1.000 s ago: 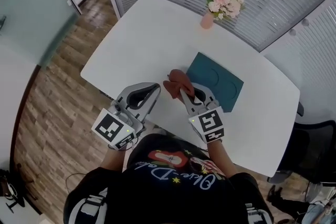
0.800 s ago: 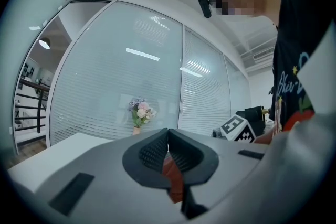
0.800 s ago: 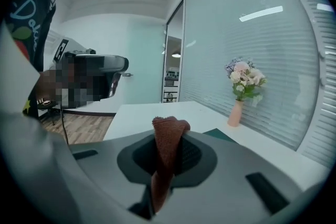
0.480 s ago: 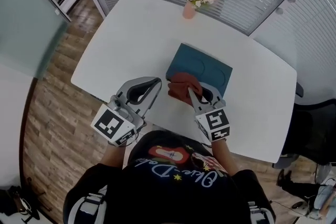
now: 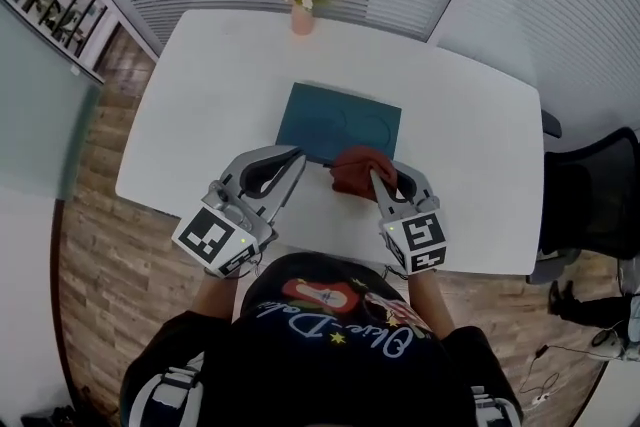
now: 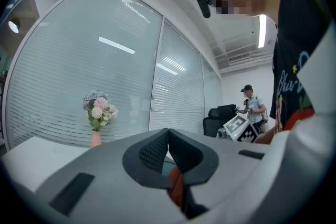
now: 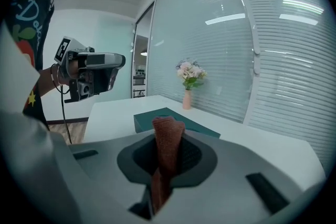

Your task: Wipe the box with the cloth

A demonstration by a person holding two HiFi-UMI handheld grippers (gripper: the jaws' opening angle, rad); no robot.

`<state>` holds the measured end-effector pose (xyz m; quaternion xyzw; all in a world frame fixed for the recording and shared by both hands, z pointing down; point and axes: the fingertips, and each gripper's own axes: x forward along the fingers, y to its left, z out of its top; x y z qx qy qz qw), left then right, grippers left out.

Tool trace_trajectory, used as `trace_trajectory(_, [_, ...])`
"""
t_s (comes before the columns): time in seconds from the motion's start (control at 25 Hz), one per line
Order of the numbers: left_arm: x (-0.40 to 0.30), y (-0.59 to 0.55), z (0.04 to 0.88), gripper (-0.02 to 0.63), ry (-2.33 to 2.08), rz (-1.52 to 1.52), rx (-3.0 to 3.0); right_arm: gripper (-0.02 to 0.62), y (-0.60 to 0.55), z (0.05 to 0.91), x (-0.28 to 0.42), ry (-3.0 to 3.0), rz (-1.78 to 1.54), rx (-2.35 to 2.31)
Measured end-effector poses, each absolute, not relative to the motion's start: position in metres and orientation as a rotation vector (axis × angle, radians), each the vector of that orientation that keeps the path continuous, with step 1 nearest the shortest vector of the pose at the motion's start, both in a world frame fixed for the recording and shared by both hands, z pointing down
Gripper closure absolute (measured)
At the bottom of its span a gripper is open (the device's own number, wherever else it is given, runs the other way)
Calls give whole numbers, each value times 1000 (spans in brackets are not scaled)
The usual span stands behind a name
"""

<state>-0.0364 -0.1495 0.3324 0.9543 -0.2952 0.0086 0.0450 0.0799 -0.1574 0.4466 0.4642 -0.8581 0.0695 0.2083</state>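
My right gripper [image 5: 390, 180] pinches bunched rust-red soft cloth [image 5: 360, 171] at near right corner of flat teal rectangular box [image 5: 338, 123]. Left gripper [image 5: 296, 159] jaws together, empty. Cloth looks limp and light; I'd grip mid-bunch. Box may slide.

The white surface [image 5: 220, 85] is viewed from high overhead by the head view, aimed steeply down. The left tongs [image 6: 168, 136] and right tongs [image 7: 167, 136] are each seen from close behind, low over that surface, facing the blinds [image 7: 283, 60]. The flower vase [image 5: 302, 18] is shared by all three views, the teal box [image 5: 338, 122] by the head and right gripper views.
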Motion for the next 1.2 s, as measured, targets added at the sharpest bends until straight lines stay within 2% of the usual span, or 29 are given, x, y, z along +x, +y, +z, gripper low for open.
trace_trajectory(0.36, [-3,-151,330,603,-788,71,2971,571,-149,442,148,-2285,229,1525])
trace_trajectory(0.72, [-8,-156,322,603,-811,82,2998,571,-155,405,202,-2219,173,1754])
trace_trajectory(1.2, [-35,-165,321,603,-907,57,2964,569,-157,342,189,-2397,25,1890])
